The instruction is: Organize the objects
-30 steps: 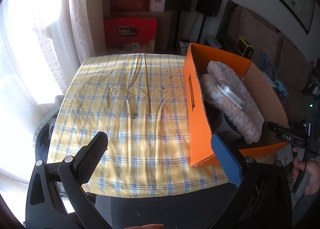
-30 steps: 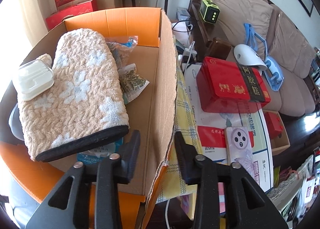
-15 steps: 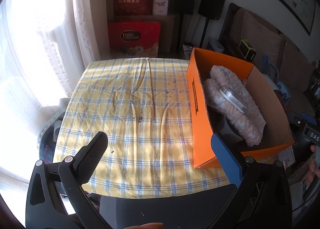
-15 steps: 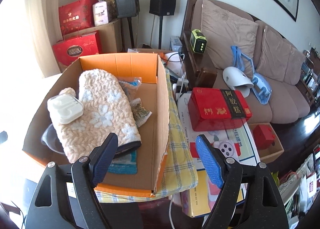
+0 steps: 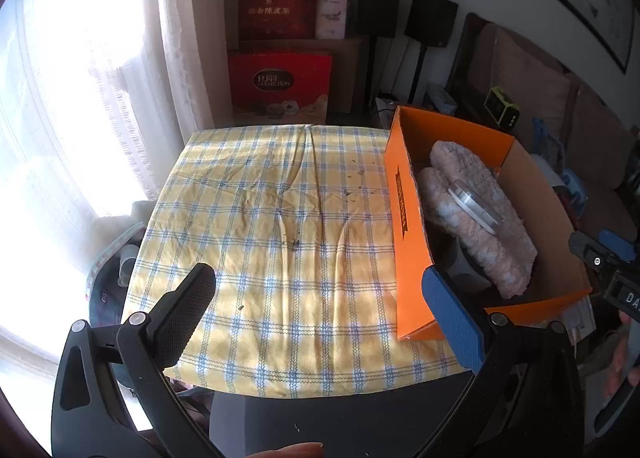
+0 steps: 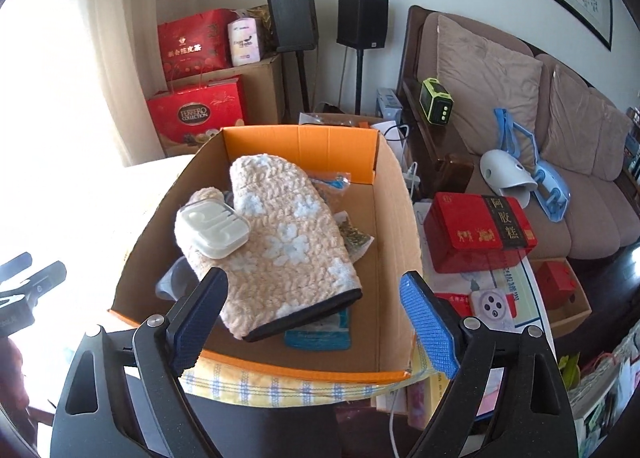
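Box [image 6: 400,217]: orange corrugated cardboard, open top, on right part of yellow-and-blue checked tablecloth [image 5: 280,217]; long axis runs away from both cameras toward far edge of table.

Contents, right wrist view: peach knitted oven mitt with pale blue flowers and black cuff [image 6: 288,254] lying lengthwise along same axis, cuff end nearest, fingertips toward far orange wall. White plastic earphone case [image 6: 214,232] resting on top of mitt at thumb side, left half of box. Clear packet of dried greenish bits [image 6: 354,238] and blue-printed flat packet [image 6: 320,332] partly tucked under mitt on right and near sides. Grey rounded item under mitt's left edge, identity unclear.

Right gripper [image 6: 316,322]: jaws wide apart and opening, nothing between pads; aimed down into near end of box, mitt cuff just ahead and below, framed by the two fingers. Clearly the closer tool for anything in the box.

Left gripper [image 5: 320,310]: jaws spread, empty; pointed at bare cloth, box off to its right with blue pad overlapping near left corner in view only. No loose items visible on cloth apart from small dark crumbs.

Judgement: sorting looks essentially done. Any further box move = right side job, approach along long axis from cuff end.
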Available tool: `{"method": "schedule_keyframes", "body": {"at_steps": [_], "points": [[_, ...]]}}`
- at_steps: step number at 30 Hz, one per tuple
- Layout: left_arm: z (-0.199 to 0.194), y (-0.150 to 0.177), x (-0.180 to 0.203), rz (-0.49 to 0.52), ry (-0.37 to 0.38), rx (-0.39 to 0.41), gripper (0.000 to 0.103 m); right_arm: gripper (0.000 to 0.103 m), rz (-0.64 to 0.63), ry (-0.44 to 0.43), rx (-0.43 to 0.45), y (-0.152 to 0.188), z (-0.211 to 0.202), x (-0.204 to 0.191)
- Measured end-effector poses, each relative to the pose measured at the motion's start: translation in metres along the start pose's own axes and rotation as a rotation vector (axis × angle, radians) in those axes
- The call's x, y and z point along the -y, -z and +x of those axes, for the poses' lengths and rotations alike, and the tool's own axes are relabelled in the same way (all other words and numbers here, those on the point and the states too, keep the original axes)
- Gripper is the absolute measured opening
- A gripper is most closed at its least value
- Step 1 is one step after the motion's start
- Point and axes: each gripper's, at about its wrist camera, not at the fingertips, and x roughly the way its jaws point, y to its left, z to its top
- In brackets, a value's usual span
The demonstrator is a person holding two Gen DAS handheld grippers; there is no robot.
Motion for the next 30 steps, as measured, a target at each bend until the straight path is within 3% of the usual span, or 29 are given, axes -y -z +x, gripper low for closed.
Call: {"method": "schedule_keyframes", "body": {"at_steps": [9,14,30], "points": [[-0.005,0.001,-0.002,-0.006,-0.014,0.016,0.103,0.09,-0.025,-0.03,0.02,0.002,-0.006,-0.027],[-0.007,0.002,-0.002,-0.011,-0.023,0.021,0.103,0.097,-0.022,-0.05,0.034,0.003,-0.01,-0.035],[-0.013,0.01,-0.005,-0.002,-0.068,0.044,0.103,0.102,-0.028,-0.078,0.039,0.01,-0.013,-0.054]]}}
